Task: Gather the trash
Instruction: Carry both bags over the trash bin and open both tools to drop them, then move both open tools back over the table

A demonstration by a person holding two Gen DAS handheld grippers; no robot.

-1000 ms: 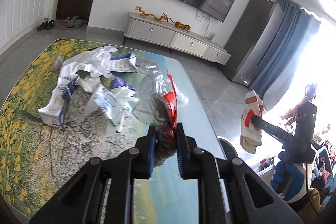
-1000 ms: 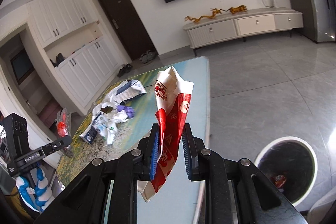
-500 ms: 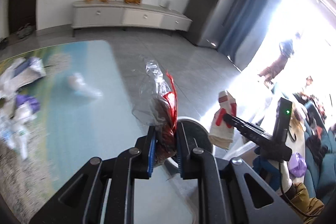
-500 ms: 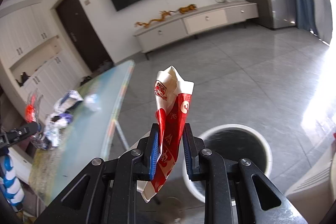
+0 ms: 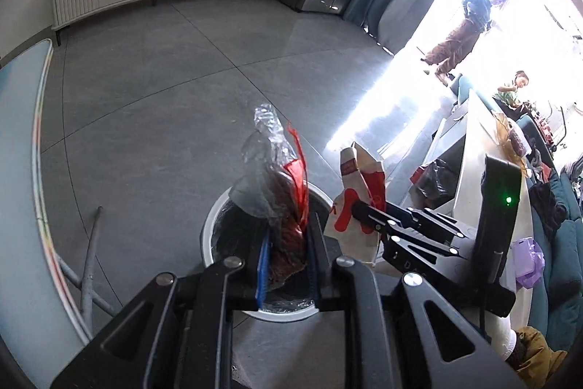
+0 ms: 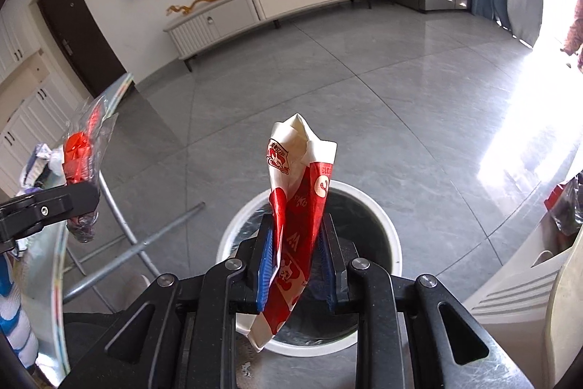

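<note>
My left gripper (image 5: pixel 288 243) is shut on a crumpled clear plastic wrapper with red print (image 5: pixel 277 192) and holds it above the round white trash bin (image 5: pixel 215 228). My right gripper (image 6: pixel 297 243) is shut on a red and white paper carton (image 6: pixel 298 199), above the same bin (image 6: pixel 386 225). In the left wrist view the carton (image 5: pixel 360 206) and the right gripper (image 5: pixel 359 210) sit just right of the wrapper. In the right wrist view the wrapper (image 6: pixel 82 155) and the left gripper show at the left edge.
The glass table's edge (image 5: pixel 22 170) and its metal legs (image 5: pixel 89 265) are on the left. More trash lies on the table (image 6: pixel 40 163). A white chair (image 6: pixel 528 283) stands right of the bin. A TV cabinet (image 6: pixel 284 2) lines the far wall.
Both grippers have swung away from the table, with their trash, to a spot over the bin. The bin is now close beneath both of them.
</note>
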